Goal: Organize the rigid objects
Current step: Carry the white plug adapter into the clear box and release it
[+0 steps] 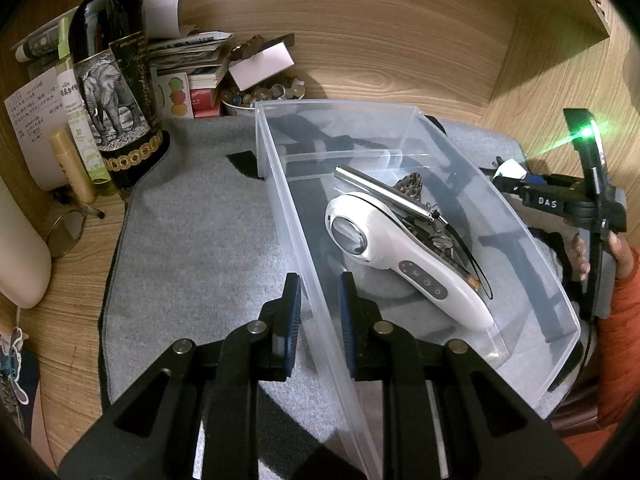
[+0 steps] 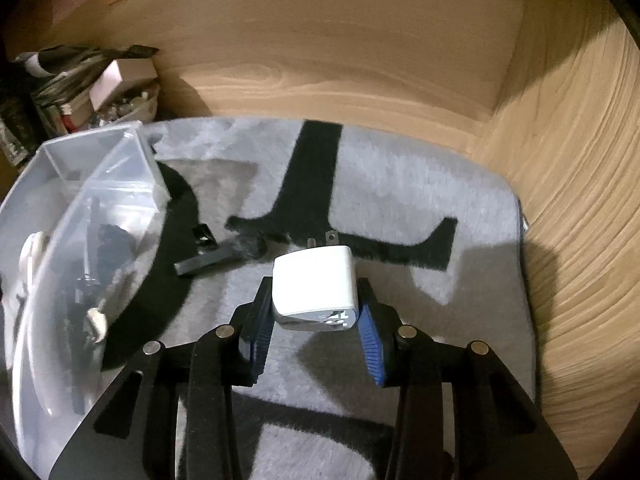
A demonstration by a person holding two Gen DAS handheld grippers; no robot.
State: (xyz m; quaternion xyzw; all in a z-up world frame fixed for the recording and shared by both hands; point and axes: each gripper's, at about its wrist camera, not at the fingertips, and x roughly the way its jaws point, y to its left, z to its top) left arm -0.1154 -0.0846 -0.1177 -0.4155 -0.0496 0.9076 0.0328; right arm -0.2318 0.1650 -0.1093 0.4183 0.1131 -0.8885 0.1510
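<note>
The grey mat [image 2: 400, 184] covered most of the desk, and I had the clear plastic bin [image 1: 400, 128] sitting on it toward its left side, so the open stretch of mat on the right stayed free for picking. My left gripper [image 1: 320, 308] straddled the bin's near long wall, one pad outside and one inside; I could not tell whether the pads actually pressed the plastic, but I judged the hold was there to steady the bin. Inside lay the white handheld device [image 1: 404, 256], its long axis running diagonally with the lens head toward the far end, and a metal pen-like tube [image 1: 384, 192] across it on much the same line. My right gripper [image 2: 316, 320] was pinching the white plug adapter [image 2: 314, 284] by its sides, above the mat just right of the bin, its prongs pointing away from me. A small black piece [image 2: 208, 260] lay loose on the mat nearby.
</note>
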